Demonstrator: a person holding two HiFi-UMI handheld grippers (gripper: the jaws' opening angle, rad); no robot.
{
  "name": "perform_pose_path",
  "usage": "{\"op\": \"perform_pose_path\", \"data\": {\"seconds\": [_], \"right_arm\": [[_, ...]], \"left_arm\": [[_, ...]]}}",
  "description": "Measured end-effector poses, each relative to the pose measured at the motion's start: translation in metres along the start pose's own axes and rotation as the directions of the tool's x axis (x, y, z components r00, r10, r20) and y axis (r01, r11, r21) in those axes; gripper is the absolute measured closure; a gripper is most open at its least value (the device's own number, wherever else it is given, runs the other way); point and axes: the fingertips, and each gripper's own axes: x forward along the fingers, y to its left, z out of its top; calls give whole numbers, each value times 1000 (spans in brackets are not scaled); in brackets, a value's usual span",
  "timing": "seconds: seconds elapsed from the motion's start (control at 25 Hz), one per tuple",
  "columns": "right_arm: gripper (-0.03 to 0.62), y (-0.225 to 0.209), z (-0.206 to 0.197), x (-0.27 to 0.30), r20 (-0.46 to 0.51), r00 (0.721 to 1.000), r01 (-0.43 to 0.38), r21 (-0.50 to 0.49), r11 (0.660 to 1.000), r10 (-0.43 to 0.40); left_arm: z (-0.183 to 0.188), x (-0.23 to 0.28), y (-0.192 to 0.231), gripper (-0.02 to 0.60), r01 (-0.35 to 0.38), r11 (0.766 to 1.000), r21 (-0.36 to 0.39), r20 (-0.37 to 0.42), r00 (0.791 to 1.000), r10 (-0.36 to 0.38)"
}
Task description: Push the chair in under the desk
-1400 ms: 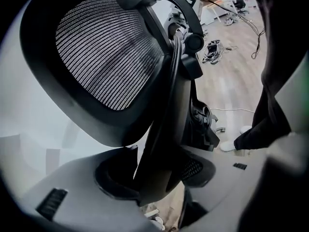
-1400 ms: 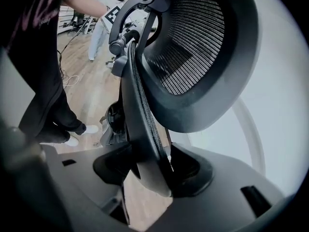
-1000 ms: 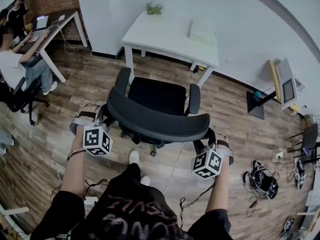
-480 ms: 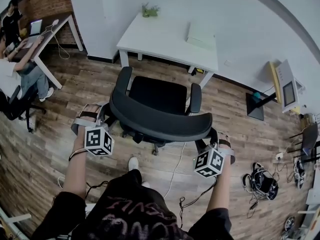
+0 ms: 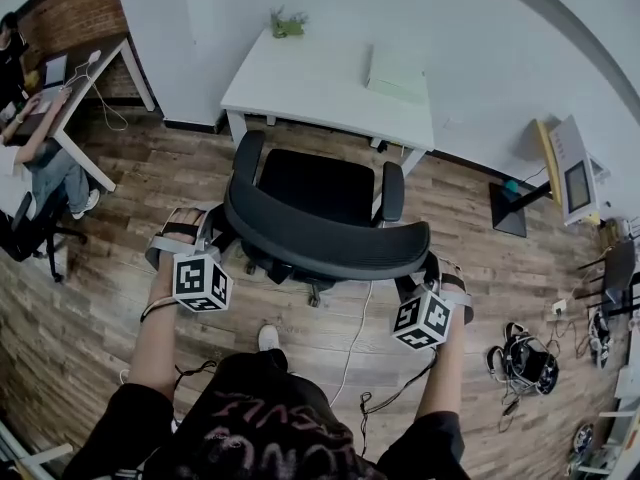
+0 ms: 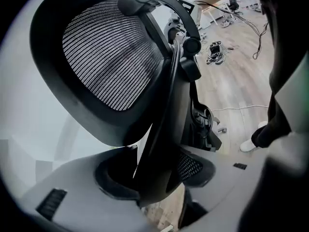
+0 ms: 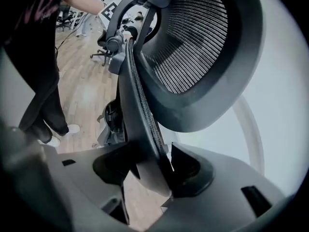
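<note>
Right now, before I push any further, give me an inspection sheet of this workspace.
Surface: wood-plank floor; white desk against the wall.
Job's things: black chair faces the desk, seat not yet under it.
Clutter: small plant and flat white box on the desk.
Grippers: left tool shut on one edge of the backrest; right tool shut on the opposite edge.
Cables: white cable on the floor beneath the chair; dark tangle at right.
Surroundings: seated person at another desk, left; screen unit on a stand, right.
</note>
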Motion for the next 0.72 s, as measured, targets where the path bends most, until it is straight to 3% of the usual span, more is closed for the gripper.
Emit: {"op": "perform_pose_path", "data": {"seconds": [0.72], "right_arm": [[350,-60,-5,59,-10,1000,22,16,1000,-22]], "left_arm": [[8,68,50,342,17,1000,12,-10,1000,-17]]}}
